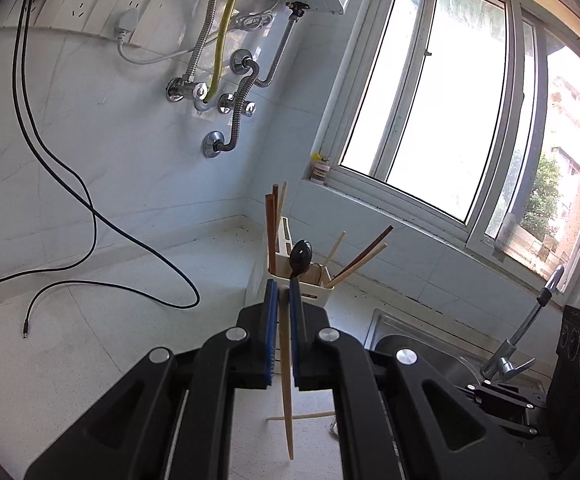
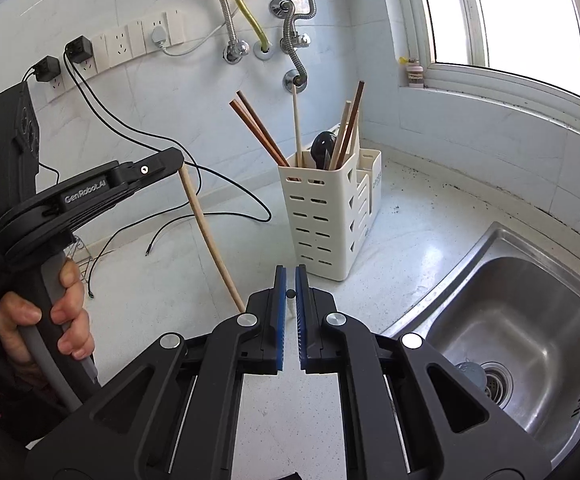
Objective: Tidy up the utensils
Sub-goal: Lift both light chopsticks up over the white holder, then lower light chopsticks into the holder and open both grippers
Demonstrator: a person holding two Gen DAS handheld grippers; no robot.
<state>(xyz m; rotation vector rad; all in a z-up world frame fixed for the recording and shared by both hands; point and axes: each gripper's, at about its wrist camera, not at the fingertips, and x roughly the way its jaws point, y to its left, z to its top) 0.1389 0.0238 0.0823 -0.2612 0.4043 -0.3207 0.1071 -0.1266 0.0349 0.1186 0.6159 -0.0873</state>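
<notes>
My left gripper (image 1: 283,292) is shut on a pale wooden chopstick (image 1: 287,392) that hangs down from its blue pads above the counter. In the right wrist view the same gripper (image 2: 174,160), held by a hand, carries that chopstick (image 2: 210,240) to the left of the holder. The cream slotted utensil holder (image 2: 329,216) (image 1: 317,290) stands by the back wall with several chopsticks and a black spoon (image 2: 323,146) (image 1: 301,258) in it. My right gripper (image 2: 290,280) is shut just in front of the holder. A tiny dark knob shows between its tips; I cannot tell what it is.
Another pale chopstick (image 1: 309,415) lies on the white counter below the left gripper. A steel sink (image 2: 489,240) with a tap (image 1: 529,328) lies to the right. Black cables (image 2: 210,216) trail over the counter at the left. A window sill runs along the right wall.
</notes>
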